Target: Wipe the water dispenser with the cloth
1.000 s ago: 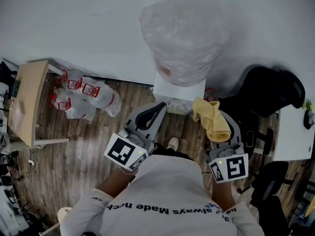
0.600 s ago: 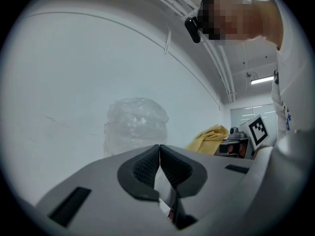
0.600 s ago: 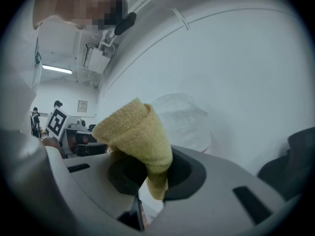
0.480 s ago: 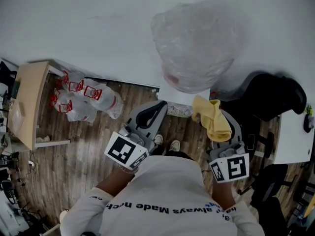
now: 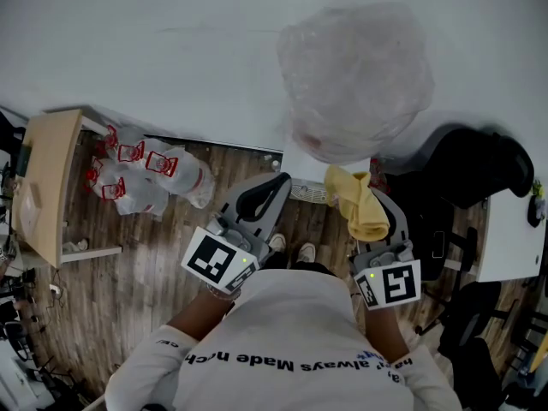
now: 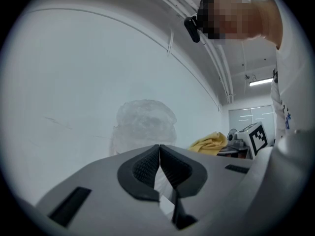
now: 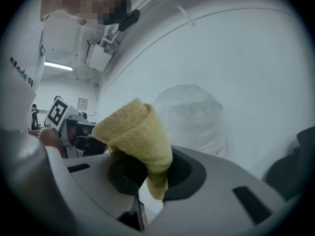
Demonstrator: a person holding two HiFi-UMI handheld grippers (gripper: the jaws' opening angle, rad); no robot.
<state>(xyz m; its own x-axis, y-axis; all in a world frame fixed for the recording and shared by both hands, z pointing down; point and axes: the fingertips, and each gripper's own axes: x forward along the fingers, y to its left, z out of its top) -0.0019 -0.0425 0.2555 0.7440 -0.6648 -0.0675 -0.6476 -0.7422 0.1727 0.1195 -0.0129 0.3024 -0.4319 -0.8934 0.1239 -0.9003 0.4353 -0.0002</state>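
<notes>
Cloth (image 7: 135, 132): yellow, pinched in my right hand-held gripper (image 7: 153, 176).
My left hand-held gripper (image 6: 159, 154): pressed together, empty.
Water dispenser (image 5: 355, 75): plastic-wrapped, just ahead.

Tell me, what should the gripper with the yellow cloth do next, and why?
Probably ease the right gripper forward until the cloth meets the white body of the dispenser. Its jaws are shut on the cloth, which seems to be held just short of the dispenser and its plastic-wrapped bottle, so wiping has not started. The left gripper is shut and empty.
</notes>
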